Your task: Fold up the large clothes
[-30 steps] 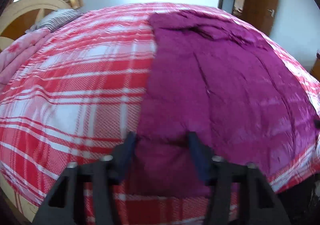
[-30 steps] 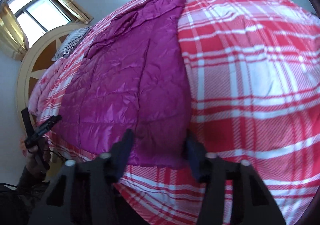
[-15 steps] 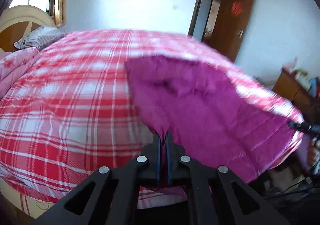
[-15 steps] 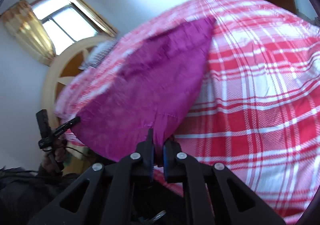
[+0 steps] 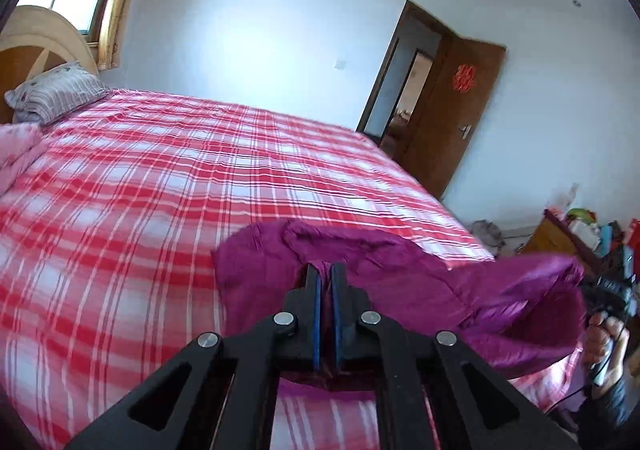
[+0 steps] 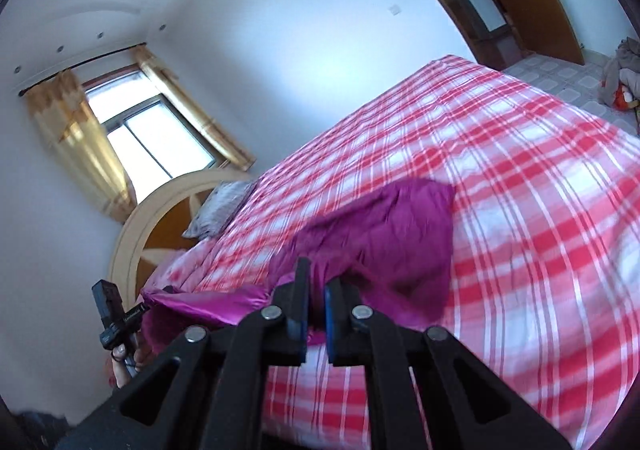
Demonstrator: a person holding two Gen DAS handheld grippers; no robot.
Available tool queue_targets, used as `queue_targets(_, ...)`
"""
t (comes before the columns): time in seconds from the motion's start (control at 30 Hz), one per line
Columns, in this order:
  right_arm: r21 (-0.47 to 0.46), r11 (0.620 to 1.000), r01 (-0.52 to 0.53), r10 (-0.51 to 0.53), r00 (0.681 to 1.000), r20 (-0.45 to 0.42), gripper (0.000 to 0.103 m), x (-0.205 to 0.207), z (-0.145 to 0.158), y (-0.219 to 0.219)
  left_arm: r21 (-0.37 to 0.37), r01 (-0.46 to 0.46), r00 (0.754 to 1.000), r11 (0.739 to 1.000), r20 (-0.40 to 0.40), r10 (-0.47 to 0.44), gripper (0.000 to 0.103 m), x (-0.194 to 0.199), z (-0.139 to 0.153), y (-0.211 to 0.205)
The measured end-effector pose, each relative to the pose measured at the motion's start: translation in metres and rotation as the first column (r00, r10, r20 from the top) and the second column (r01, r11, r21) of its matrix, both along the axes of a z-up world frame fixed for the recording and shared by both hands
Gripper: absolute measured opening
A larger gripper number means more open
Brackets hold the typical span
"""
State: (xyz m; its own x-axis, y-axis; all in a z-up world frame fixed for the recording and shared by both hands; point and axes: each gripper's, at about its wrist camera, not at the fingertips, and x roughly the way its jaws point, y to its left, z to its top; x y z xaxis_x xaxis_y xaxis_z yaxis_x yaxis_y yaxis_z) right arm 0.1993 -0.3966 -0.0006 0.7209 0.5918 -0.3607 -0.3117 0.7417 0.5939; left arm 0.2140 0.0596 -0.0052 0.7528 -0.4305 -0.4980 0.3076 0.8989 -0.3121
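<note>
Magenta quilted jacket (image 5: 392, 290) hangs bunched above the plaid bed's (image 5: 160, 185) near edge, left gripper (image 5: 325, 282) and right gripper (image 6: 316, 290) jaws each clenched on its hem; folding looks barely begun.

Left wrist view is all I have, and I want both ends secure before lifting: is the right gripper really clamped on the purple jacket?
Observer: Yes. In the right wrist view, the right gripper has its fingers nearly together with a bunch of the purple jacket pinched between them.
Operator: Good. I may step around the foot of the bed. Is the floor there free?
Observer: Not quite. A grey and orange soft toy lies on the tiled floor beyond the plaid bedsheet, near the door.
</note>
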Motion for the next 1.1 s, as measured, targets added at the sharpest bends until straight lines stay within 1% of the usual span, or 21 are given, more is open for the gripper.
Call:
queue_targets(0.13,-0.032,0.999,0.032,-0.033,0.999,-0.016,0.008,0.023,0.013,0.003,0.05,-0.017,0.998,0.999,-0.056,0.02,0.005,0.074,-0.018,-0.014)
queue_targets(0.2,-0.067,0.996,0.065,-0.067,0.997,-0.024,0.008,0.035,0.012,0.005,0.064,-0.07,0.992,0.995,-0.105,0.076,0.007,0.105,-0.034,-0.011)
queue_targets(0.27,-0.051,0.995,0.083,-0.087,0.993,-0.076,0.008,0.055,-0.001,0.002,0.039,-0.096,0.974,0.995,-0.203,0.102,0.01,0.14,-0.059,-0.003)
queue_targets(0.3,-0.043,0.985,0.165,-0.168,0.983,-0.076,0.008,0.07,-0.008,0.002,0.033,-0.116,0.964,0.993,-0.239,0.121,0.014,0.149,-0.067,0.001)
queue_targets(0.33,-0.059,0.982,0.182,-0.187,0.977,-0.1,0.008,0.088,-0.019,0.002,0.045,-0.162,0.947,0.986,-0.274,0.168,0.016,0.16,-0.075,0.008)
queue_targets(0.4,-0.085,0.979,0.187,-0.198,0.97,-0.144,0.008,0.118,-0.039,0.001,0.069,-0.239,0.926,0.968,-0.285,0.249,0.017,0.167,-0.083,0.023)
queue_targets(0.47,-0.111,0.971,0.211,-0.229,0.954,-0.193,0.008,0.142,-0.062,0.0,0.061,-0.274,0.921,0.96,-0.27,0.28,0.017,0.165,-0.081,0.032)
queue_targets(0.53,-0.126,0.968,0.216,-0.24,0.946,-0.22,0.008,0.158,-0.078,-0.001,0.067,-0.268,0.935,0.961,-0.223,0.276,0.017,0.155,-0.076,0.026)
queue_targets(0.57,-0.134,0.968,0.212,-0.238,0.943,-0.231,0.008,0.165,-0.085,0.0,0.097,-0.263,0.942,0.96,-0.19,0.277,0.018,0.152,-0.073,0.016)
queue_targets(0.6,-0.143,0.967,0.209,-0.238,0.942,-0.236,0.008,0.172,-0.09,0.002,0.134,-0.258,0.947,0.957,-0.16,0.278,0.024,0.149,-0.071,0.006)
queue_targets(0.63,-0.154,0.966,0.208,-0.24,0.941,-0.238,0.008,0.178,-0.092,0.005,0.172,-0.244,0.955,0.954,-0.13,0.268,0.038,0.146,-0.069,-0.008)
queue_targets(0.67,-0.164,0.964,0.207,-0.243,0.94,-0.239,0.008,0.183,-0.095,0.008,0.192,-0.229,0.961,0.954,-0.111,0.253,0.047,0.145,-0.068,-0.023)
queue_targets(0.7,-0.173,0.96,0.221,-0.259,0.935,-0.24,0.008,0.19,-0.098,0.01,0.208,-0.216,0.967,0.954,-0.093,0.239,0.062,0.146,-0.068,-0.035)
queue_targets(0.73,-0.179,0.958,0.223,-0.263,0.933,-0.245,0.008,0.197,-0.101,0.013,0.221,-0.208,0.971,0.953,-0.07,0.228,0.069,0.146,-0.067,-0.051)
queue_targets(0.77,-0.18,0.958,0.224,-0.265,0.931,-0.252,0.008,0.203,-0.103,0.015,0.237,-0.202,0.975,0.95,-0.048,0.219,0.07,0.149,-0.067,-0.063)
queue_targets(0.87,-0.201,0.95,0.238,-0.287,0.919,-0.27,0.008,0.218,-0.107,0.023,0.375,-0.171,0.984,0.911,0.018,0.177,0.077,0.164,-0.076,-0.111)
queue_targets(0.9,-0.207,0.948,0.243,-0.295,0.914,-0.28,0.008,0.222,-0.109,0.024,0.429,-0.17,0.985,0.887,0.039,0.17,0.078,0.168,-0.082,-0.125)
queue_targets(0.93,-0.217,0.943,0.251,-0.307,0.908,-0.284,0.009,0.227,-0.112,0.024,0.504,-0.19,0.981,0.842,0.073,0.178,0.078,0.174,-0.092,-0.139)
queue_targets(1.0,-0.245,0.933,0.263,-0.327,0.904,-0.276,0.009,0.233,-0.118,0.026,0.572,-0.214,0.976,0.792,0.088,0.2,0.078,0.185,-0.107,-0.15)
queue_targets(1.03,-0.258,0.928,0.267,-0.334,0.904,-0.266,0.009,0.237,-0.12,0.028,0.585,-0.21,0.975,0.783,0.068,0.211,0.078,0.193,-0.116,-0.151)
queue_targets(1.1,-0.279,0.919,0.278,-0.348,0.906,-0.242,0.014,0.239,-0.121,0.03,0.585,-0.2,0.973,0.786,0.026,0.229,0.078,0.203,-0.125,-0.147)
